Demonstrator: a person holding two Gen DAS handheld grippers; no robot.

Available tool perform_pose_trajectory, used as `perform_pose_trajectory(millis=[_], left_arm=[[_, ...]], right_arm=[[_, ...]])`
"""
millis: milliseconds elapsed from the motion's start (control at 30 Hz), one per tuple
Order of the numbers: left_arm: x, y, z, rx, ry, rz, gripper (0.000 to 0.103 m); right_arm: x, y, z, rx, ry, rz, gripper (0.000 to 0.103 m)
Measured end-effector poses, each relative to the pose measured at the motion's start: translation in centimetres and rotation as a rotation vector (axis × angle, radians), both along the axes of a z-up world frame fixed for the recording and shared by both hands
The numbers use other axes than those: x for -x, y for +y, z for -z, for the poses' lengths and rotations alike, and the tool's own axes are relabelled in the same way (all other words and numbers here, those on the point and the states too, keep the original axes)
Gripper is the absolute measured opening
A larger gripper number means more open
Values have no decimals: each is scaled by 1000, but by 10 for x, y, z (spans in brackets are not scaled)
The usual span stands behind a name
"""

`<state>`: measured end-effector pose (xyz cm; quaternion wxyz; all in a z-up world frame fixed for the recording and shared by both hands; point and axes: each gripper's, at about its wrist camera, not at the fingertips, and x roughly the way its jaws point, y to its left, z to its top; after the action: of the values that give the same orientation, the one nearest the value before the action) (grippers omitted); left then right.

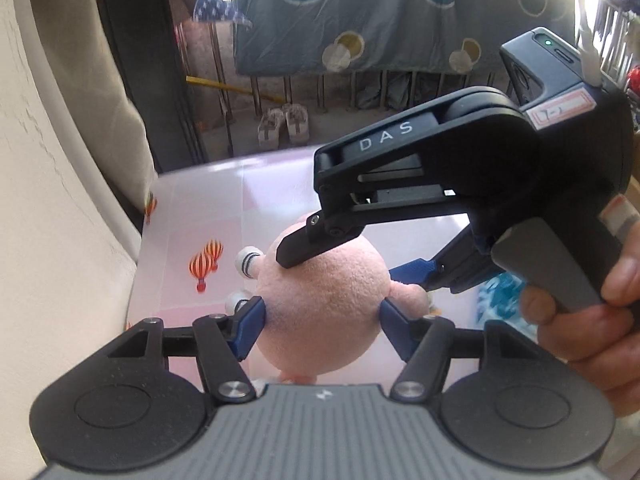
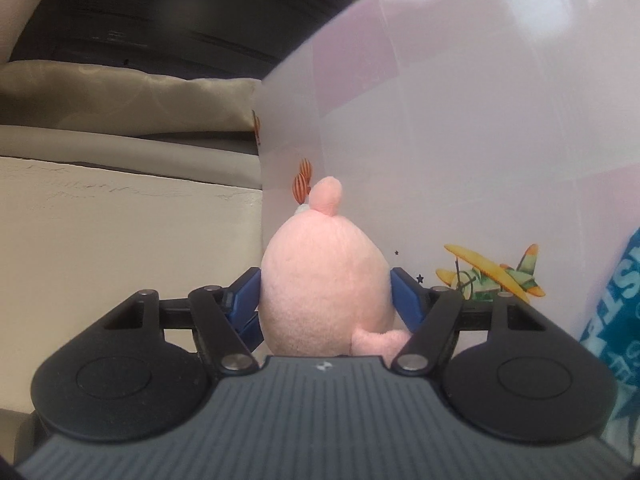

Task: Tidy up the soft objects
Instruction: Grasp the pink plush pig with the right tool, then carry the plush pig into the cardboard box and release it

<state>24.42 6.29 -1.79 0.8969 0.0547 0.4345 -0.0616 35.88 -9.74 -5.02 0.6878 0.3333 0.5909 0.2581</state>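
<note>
- The left wrist view alone shows a blue cloth with teal and yellow circles (image 1: 400, 16) hanging on a railing past the far edge, one pair of grey slippers (image 1: 284, 124) on the floor beneath it, and the bare hand (image 1: 592, 320) squeezing the right gripper's handle.
- The right wrist view alone shows the yellow-and-green aeroplane picture (image 2: 492, 276) printed on the glossy pink-and-white checked table cover (image 2: 460, 140).
- A cream cushion (image 1: 68, 200) lies just beside the cover's left edge; a teal printed cloth (image 2: 616, 312) lies at its right edge.
- One round pink plush toy (image 1: 320, 300) rests on the cover near its left edge, close to two orange striped balloon prints (image 1: 206, 262).
- The left gripper (image 1: 320, 316) has its blue pads pressed against the toy's two sides, jaws holding it.
- The right gripper (image 2: 324, 300) clasps the same toy, crossing above it in the left view and hiding part of the cover.
</note>
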Motion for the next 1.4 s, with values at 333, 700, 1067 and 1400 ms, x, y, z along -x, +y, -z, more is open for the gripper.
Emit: perform_pose_trajectory(millis=[333,700,1067,1400], left_arm=[[56,-55,-98,49,-200,65,65],[123,-161,-128,179,-218,253,66],[146,-185,-84,215,-122,294,68],[143,-108,-65,201,-86,98,68]], right_arm=[[56,-68,-120,-24,-197,75,68],[165,-217,-173,5,-255,245,68],[221,-388,-162,300,-278,538,68],[157,-394,-90,989,-205,429,72]])
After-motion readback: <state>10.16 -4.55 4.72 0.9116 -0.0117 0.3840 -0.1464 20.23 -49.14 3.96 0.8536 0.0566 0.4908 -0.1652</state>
